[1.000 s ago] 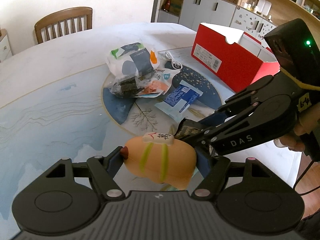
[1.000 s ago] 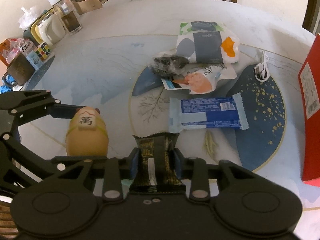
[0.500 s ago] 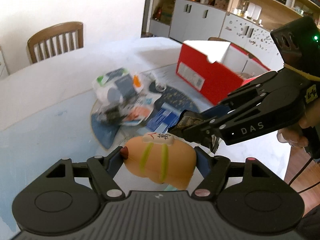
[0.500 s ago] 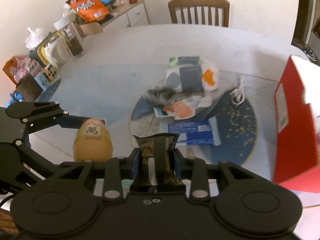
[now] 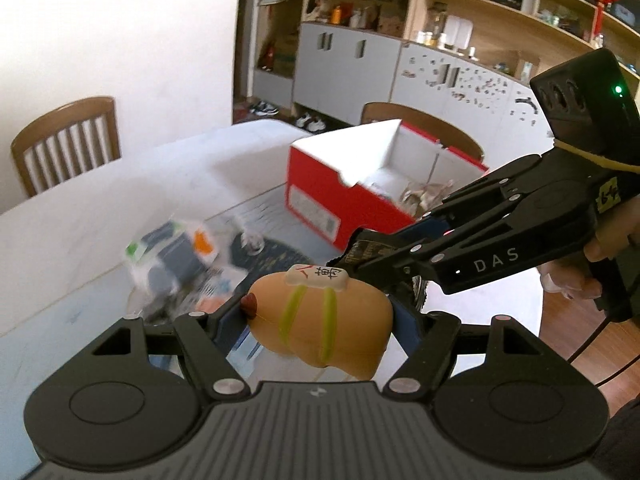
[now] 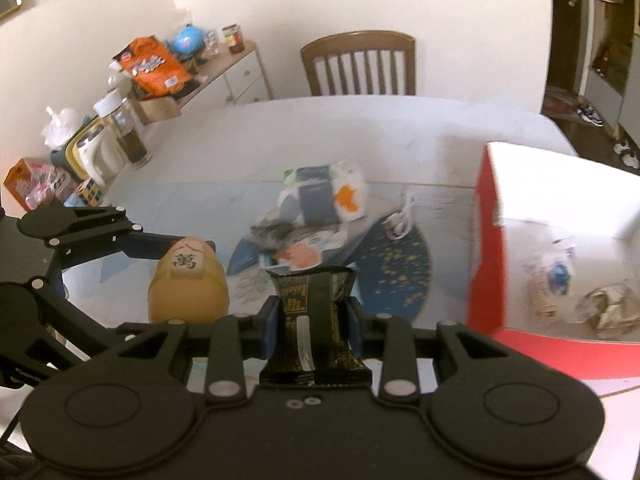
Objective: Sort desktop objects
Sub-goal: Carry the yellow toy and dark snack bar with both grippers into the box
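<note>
- Left tongs [image 5: 320,316]: clenched across the flanks of the tan squeeze toy [image 5: 320,320], a rounded figure with two green stripes and a white tile bearing a character on top. Toy is off the worktop [image 5: 80,208], carried in the near foreground.
- Right tongs [image 6: 314,320]: clenched on the dark snack bar wrapper [image 6: 314,332], pads at about mid-length; crimped far end stands free above the pads. Also airborne.
- Handling, toy (judged): looks soft and light, probably foam or rubber. It spans a wide jaw gap, so squeeze should stay gentle; the smooth curved sides could slip forward. Widest part of the body is the sensible hold, as now.
- Handling, wrapper (judged): light, glossy film, slippery, contents likely stiff but crushable. Mid-body grip is better than the crimped end, which could tear or pivot.
- Red box [image 6: 492,280]: open, white inside, at right of the worktop; a few crumpled packets already lie in it. Likely the destination.
- Loose pile of snack packets [image 6: 320,204] and a white cable [image 6: 402,216] remain on the round blue mat [image 6: 400,272], centre of worktop, well apart from both tongs.
- Risk noted: the two tongs sit close together; toy and wrapper nearly overlap in the left view.
</note>
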`<action>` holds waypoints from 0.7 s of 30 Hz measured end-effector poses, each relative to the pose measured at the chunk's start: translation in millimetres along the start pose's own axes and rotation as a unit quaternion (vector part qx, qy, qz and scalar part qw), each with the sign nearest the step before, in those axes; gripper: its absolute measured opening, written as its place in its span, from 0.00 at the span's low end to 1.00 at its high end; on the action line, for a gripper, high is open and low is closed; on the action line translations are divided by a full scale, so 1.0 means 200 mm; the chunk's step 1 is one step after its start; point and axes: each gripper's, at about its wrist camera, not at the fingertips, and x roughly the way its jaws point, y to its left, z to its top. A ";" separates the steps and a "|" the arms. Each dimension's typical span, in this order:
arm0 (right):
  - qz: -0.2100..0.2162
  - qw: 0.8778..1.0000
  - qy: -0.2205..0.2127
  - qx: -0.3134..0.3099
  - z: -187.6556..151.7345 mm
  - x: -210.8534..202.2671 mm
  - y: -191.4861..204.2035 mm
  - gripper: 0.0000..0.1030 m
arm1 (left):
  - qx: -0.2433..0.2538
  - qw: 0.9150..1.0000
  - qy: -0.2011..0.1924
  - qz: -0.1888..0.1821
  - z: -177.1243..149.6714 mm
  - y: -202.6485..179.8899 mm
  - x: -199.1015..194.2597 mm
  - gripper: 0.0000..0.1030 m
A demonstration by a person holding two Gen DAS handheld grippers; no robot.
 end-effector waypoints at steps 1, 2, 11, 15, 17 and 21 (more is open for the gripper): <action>-0.002 1.000 -0.002 0.002 0.00 -0.02 -0.02 0.32 | 0.004 1.000 -0.001 -0.003 0.02 -0.01 0.01 0.73; -0.006 1.000 -0.005 0.004 0.00 -0.03 -0.04 0.32 | 0.007 1.000 -0.002 -0.007 0.04 -0.03 0.03 0.73; -0.031 0.999 -0.020 0.024 0.00 -0.16 -0.28 0.32 | 0.032 0.999 -0.012 -0.035 0.22 -0.19 0.20 0.73; -0.040 0.998 -0.025 0.030 0.01 -0.21 -0.41 0.32 | 0.043 0.998 -0.011 -0.046 0.30 -0.27 0.30 0.73; -0.045 0.998 -0.027 0.032 0.01 -0.23 -0.47 0.32 | 0.046 0.998 -0.011 -0.050 0.34 -0.31 0.36 0.73; -0.052 0.998 -0.028 0.037 0.02 -0.26 -0.60 0.32 | 0.048 0.997 -0.006 -0.059 0.40 -0.38 0.47 0.73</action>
